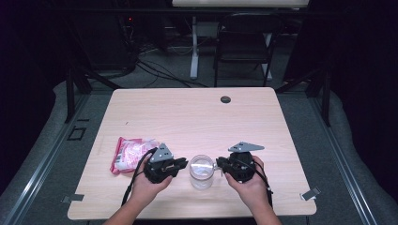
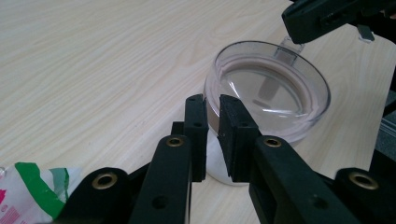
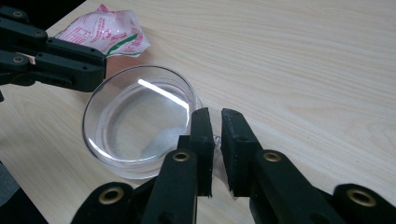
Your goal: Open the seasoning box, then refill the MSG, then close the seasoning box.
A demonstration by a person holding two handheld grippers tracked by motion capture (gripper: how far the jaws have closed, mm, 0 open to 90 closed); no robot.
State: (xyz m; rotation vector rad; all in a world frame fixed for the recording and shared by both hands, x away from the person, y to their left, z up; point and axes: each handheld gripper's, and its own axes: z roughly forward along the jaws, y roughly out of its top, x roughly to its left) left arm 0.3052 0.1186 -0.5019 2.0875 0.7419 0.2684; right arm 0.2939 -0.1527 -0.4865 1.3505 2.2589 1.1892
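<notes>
A clear round container [image 1: 202, 171] with a clear lid stands near the table's front edge, between my two grippers. My left gripper [image 1: 186, 163] meets its left side. In the left gripper view the jaws [image 2: 213, 116] stand almost together, pinching the near edge of the lid [image 2: 271, 93]. From the right, my right gripper [image 1: 218, 164] reaches the lid. Its jaws [image 3: 215, 125] are nearly together on a small clear tab sticking out of the lid [image 3: 135, 121]. A pink, white and green packet [image 1: 129, 153] lies flat to the left of my left hand.
A dark round grommet [image 1: 225, 99] sits near the far edge of the wooden table [image 1: 187, 117]. A folding chair [image 1: 244, 42] and a desk leg stand on the floor beyond it. The packet [image 3: 105, 30] lies close behind the left gripper.
</notes>
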